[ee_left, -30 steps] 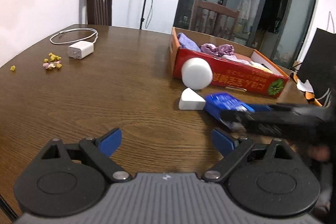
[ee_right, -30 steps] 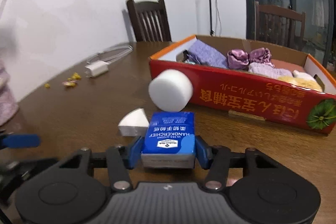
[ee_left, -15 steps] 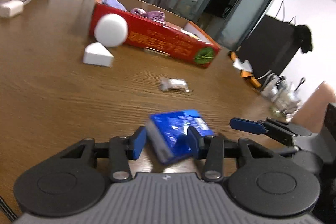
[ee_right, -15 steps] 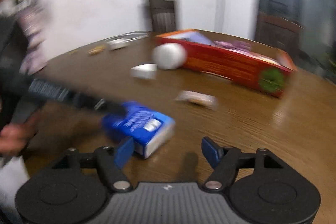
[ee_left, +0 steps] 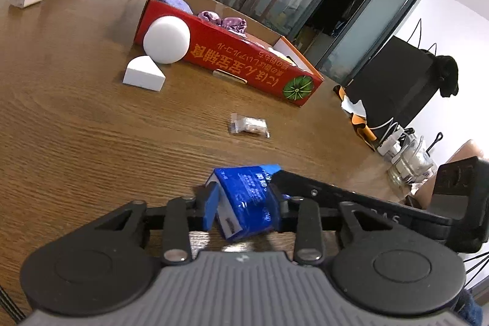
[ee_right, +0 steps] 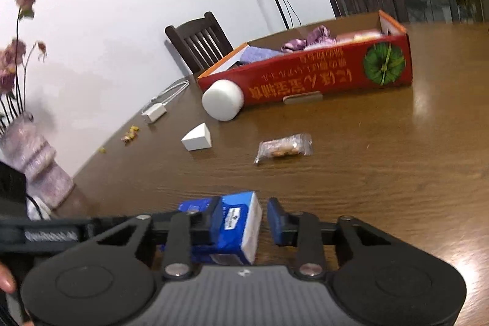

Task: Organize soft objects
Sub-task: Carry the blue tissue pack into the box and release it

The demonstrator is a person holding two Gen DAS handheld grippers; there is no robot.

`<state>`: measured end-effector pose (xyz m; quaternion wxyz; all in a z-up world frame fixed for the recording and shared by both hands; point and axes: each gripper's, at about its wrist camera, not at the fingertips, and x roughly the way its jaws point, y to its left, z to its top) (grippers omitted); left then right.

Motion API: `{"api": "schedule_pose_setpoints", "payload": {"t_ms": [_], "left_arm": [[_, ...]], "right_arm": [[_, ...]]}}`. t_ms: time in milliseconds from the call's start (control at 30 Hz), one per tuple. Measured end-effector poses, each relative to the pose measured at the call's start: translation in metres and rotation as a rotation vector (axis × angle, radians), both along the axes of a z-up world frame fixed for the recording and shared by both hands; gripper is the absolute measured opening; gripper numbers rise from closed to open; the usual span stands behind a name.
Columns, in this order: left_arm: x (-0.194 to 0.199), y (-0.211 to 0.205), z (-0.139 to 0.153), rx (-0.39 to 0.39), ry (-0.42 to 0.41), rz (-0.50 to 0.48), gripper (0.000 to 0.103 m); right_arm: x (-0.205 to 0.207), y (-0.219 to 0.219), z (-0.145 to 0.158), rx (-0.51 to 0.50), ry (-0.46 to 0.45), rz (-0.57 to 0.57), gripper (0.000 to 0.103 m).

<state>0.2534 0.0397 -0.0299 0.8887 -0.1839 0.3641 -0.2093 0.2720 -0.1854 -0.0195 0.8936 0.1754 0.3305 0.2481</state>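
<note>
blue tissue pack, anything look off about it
Yes. The blue tissue pack sits tilted and looks squashed between the pads of the left gripper, whose jaws have just been closing on it. Nothing looks torn or spilled.

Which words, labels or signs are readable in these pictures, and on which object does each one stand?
Red cardboard box: orange East Asian characters, upside down, not legible to me.
Blue tissue pack: small white print, too blurred.
Snack bag: no text visible.
Black gripper body: white lettering, blurred, unreadable.
</note>
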Motion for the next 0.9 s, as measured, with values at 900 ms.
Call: {"api": "schedule_pose_setpoints", "payload": {"t_ms": [900], "left_arm": [[0.275, -0.034, 0.058, 0.065, -0.021, -0.024, 0.03]], "right_arm": [[0.27, -0.017, 0.063, -0.088, 0.043, -0.054, 0.025]]}}
